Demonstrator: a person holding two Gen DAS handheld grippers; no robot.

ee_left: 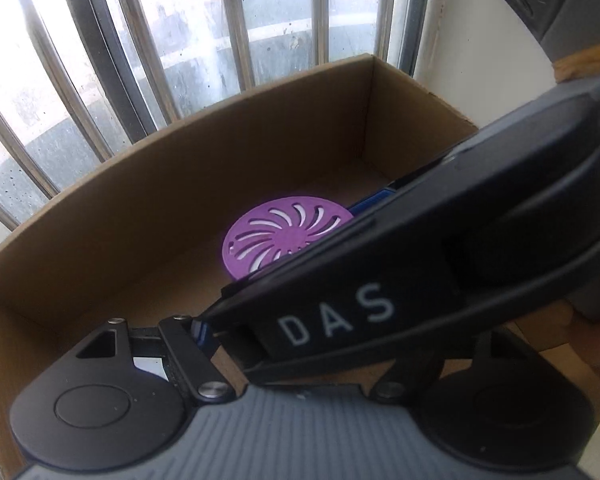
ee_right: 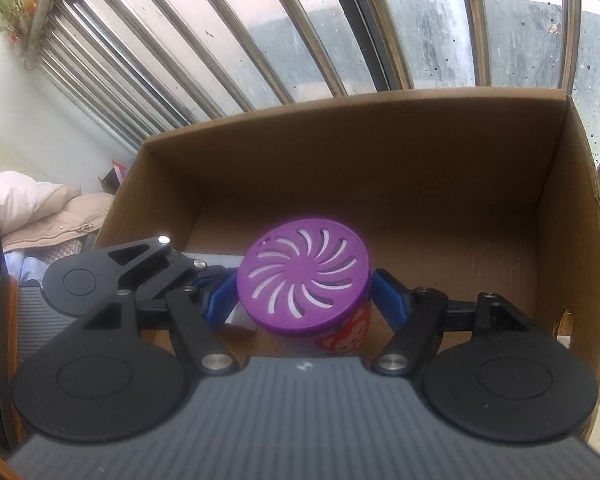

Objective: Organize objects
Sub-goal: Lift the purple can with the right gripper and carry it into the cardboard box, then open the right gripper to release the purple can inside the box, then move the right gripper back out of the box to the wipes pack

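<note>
A round container with a purple slotted lid (ee_right: 304, 278) and a red printed label is inside an open cardboard box (ee_right: 380, 152). My right gripper (ee_right: 302, 296) holds it between its blue fingers (ee_right: 386, 292), low in the box. In the left wrist view the purple lid (ee_left: 278, 236) shows inside the same box (ee_left: 180, 200), partly hidden by the right gripper's black body marked DAS (ee_left: 380, 280). My left gripper's left finger (ee_left: 200, 332) shows near the box's near wall; its right finger is hidden, so its state is unclear.
The box stands against a barred window (ee_right: 340, 40). A white wall (ee_left: 480, 60) is at its right. Folded clothes and bedding (ee_right: 40, 216) lie left of the box. The left gripper's black linkage (ee_right: 112, 268) reaches into the box's left side.
</note>
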